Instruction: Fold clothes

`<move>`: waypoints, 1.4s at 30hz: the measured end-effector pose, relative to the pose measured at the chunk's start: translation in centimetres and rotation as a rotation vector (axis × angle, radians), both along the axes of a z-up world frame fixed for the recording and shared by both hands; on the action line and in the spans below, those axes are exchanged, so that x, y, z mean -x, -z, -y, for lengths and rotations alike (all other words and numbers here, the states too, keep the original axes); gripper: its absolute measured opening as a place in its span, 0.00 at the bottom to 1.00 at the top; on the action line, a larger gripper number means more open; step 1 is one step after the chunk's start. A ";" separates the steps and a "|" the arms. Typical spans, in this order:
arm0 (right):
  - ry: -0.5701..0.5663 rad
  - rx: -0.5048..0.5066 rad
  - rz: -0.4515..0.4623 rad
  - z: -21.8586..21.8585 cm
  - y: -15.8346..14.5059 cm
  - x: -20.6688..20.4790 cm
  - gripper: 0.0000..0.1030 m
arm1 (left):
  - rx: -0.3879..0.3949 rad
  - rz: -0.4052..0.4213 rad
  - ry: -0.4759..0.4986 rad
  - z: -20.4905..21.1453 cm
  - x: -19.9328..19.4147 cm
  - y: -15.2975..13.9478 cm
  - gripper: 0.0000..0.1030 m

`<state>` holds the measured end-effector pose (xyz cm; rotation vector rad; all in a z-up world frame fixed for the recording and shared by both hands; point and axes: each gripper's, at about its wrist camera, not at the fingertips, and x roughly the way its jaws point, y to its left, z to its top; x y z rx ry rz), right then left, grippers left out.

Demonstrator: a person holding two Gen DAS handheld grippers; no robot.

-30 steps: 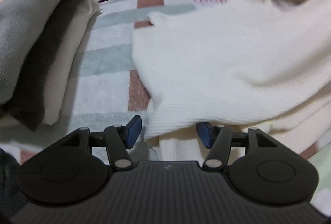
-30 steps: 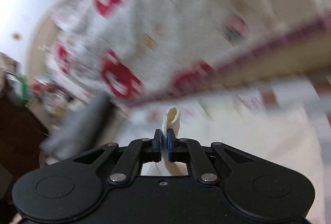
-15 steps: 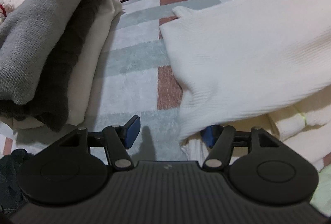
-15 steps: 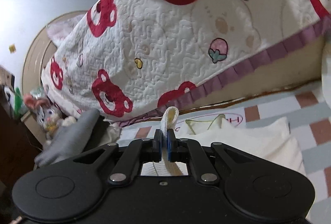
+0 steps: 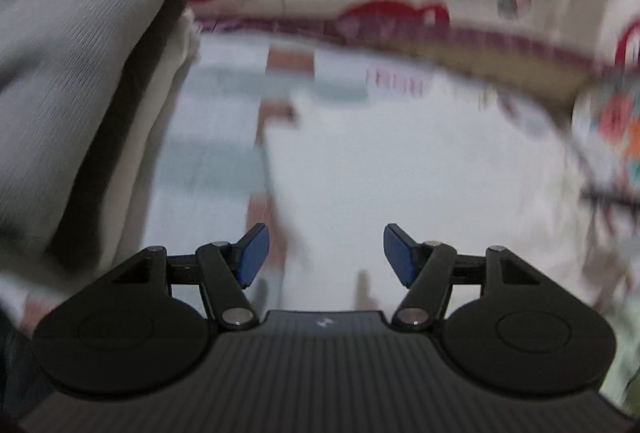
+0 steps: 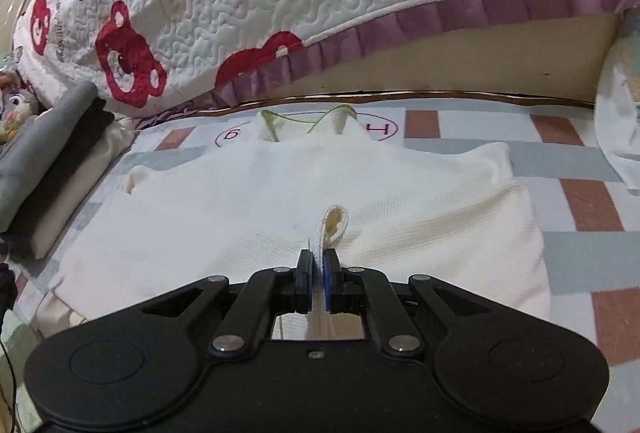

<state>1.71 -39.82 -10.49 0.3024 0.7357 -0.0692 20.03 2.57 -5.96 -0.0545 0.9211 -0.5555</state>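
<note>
On mat (image 6: 580, 201) | cream garment (image 6: 280, 201) edge pinched | right hand-held gripper (image 6: 316, 269)

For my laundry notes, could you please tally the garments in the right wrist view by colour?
Cream: 2, the top being folded and the bottom of the stack
Grey: 1
Dark: 1
Total: 4

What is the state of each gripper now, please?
Left gripper: open, nothing between its pads.
Right gripper: closed on a fold of the white garment.
</note>
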 end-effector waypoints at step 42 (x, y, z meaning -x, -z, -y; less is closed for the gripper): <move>0.082 0.213 -0.038 1.2 0.9 -3.2 0.07 | -0.189 0.206 -0.140 4.7 -11.9 9.1 0.00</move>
